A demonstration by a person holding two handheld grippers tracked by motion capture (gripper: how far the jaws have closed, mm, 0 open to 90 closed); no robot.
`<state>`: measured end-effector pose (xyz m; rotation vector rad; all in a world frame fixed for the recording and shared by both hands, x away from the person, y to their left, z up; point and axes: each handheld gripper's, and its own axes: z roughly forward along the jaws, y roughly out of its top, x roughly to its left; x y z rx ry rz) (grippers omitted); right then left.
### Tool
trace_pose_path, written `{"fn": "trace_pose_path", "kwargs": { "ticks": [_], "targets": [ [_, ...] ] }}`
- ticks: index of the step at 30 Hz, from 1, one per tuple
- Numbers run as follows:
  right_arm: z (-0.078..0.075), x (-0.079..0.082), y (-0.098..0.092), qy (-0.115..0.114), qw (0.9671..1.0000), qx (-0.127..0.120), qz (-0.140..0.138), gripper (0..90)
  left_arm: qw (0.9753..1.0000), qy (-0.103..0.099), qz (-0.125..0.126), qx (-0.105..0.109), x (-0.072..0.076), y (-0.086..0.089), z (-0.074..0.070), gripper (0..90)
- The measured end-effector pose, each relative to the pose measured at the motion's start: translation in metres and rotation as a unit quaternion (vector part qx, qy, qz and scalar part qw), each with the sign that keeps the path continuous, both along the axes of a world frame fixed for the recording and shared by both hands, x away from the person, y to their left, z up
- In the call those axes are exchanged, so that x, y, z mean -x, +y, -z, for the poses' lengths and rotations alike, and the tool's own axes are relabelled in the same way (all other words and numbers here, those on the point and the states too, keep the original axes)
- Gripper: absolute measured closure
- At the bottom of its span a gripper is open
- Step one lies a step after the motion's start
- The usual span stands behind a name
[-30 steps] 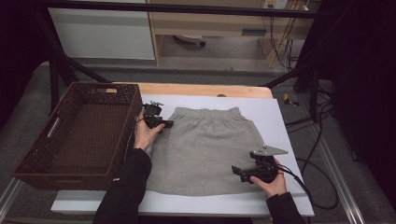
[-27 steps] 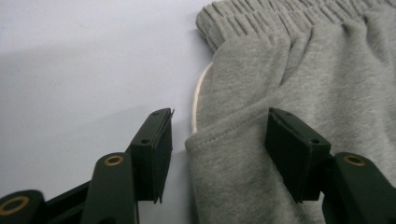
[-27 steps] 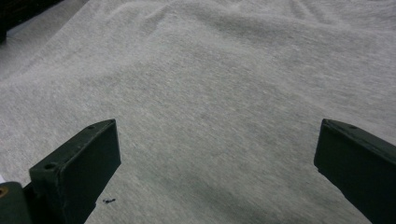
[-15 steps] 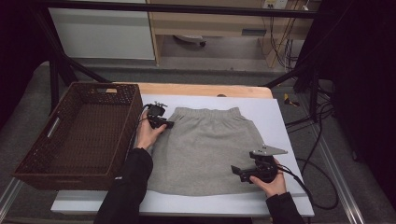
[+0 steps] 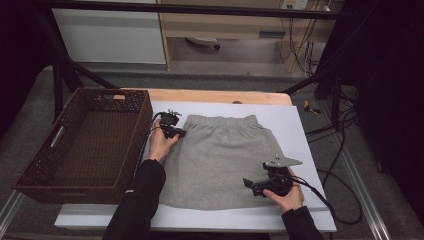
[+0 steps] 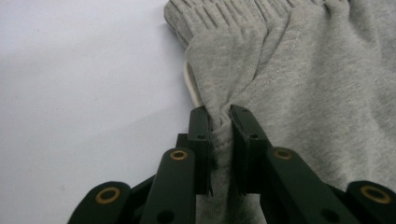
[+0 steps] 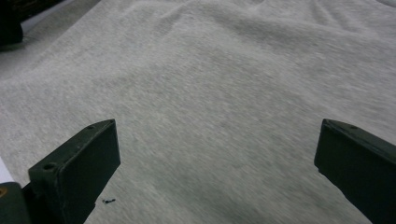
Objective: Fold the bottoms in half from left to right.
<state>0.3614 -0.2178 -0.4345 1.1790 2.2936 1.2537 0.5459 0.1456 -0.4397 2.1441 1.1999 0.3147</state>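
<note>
A grey skirt (image 5: 222, 155) with a gathered waistband lies flat on the white table top (image 5: 295, 120), waistband at the far side. My left gripper (image 5: 180, 133) is at the skirt's far left corner, shut on a pinched fold of grey cloth (image 6: 219, 126) just below the waistband (image 6: 224, 14). My right gripper (image 5: 249, 185) hovers over the skirt's near right part, its jaws wide open with bare grey fabric (image 7: 210, 107) between them.
A dark brown wicker basket (image 5: 35, 165) stands at the left, hard against the table's left side, and holds nothing. A wooden board (image 5: 220, 96) edges the far side. Cables (image 5: 345, 200) trail off the right edge.
My left gripper has shifted slightly right onto the skirt's corner. The right gripper has barely moved.
</note>
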Motion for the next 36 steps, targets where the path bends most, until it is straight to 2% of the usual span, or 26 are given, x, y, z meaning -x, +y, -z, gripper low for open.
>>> {"fn": "trace_pose_path", "kwargs": {
  "ticks": [8,12,23,36],
  "targets": [
    [-0.002,0.0,0.013,-0.003,0.9999,-0.001,-0.011,0.8,1.0,0.001,-0.001,0.006,0.0,0.001,0.001,78.5],
    [-0.003,0.0,0.019,-0.003,0.9999,0.006,-0.011,0.8,1.0,-0.005,-0.001,0.004,0.001,0.001,0.002,78.4],
    [-0.005,-0.001,0.038,-0.002,0.9998,0.005,-0.02,0.9,1.0,-0.009,0.002,0.001,0.002,0.0,0.002,78.3],
    [-0.005,0.002,0.069,-0.001,0.9985,0.019,-0.051,0.9,0.9999,-0.013,0.007,0.002,0.002,0.001,0.003,78.3]
  ]
}}
